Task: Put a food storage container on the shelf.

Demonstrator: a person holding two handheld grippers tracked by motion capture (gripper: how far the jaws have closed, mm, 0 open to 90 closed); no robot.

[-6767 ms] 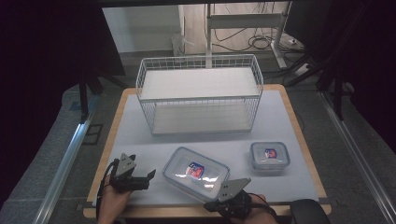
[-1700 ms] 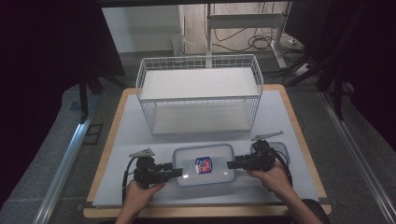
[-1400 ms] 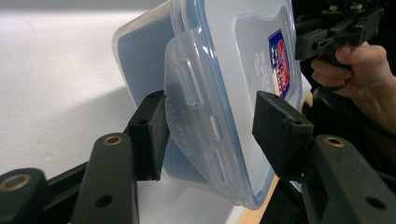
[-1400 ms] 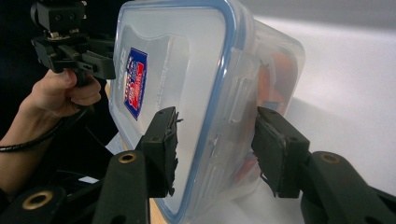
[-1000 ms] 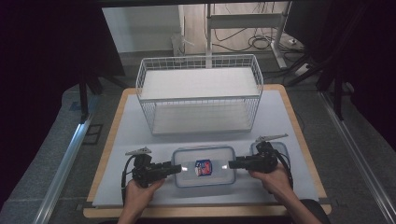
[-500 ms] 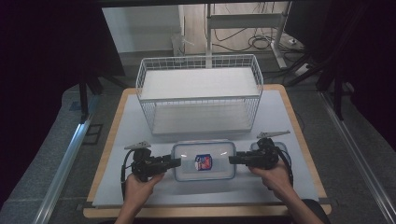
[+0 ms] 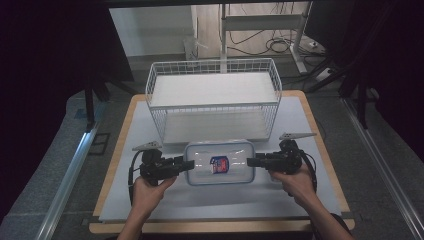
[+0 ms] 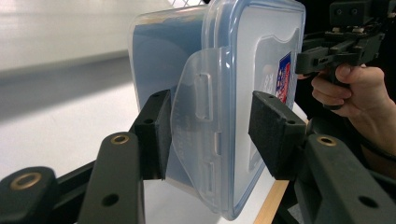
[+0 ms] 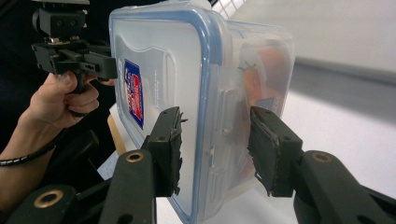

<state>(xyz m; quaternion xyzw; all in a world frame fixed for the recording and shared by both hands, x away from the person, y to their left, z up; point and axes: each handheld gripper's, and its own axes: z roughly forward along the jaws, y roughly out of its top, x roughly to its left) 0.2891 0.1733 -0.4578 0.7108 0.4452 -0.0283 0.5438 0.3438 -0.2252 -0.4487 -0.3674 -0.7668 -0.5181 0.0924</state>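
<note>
Pale table mat (image 7: 150, 200), wire basket (image 7: 214, 100) behind. High view: clear lidded container (image 7: 218, 162) between my grippers, long axis left-right, lid up. Left gripper (image 8: 208, 135) view: pads clamp its end latch; rigid, slick plastic, probably light. Right gripper (image 9: 215, 151) view: clamped on the opposite end.

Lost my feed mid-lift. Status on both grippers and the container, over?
Left gripper and right gripper each clamped on one end of the clear lidded container. Container level between them. Wire basket just beyond, apart from it.
</note>
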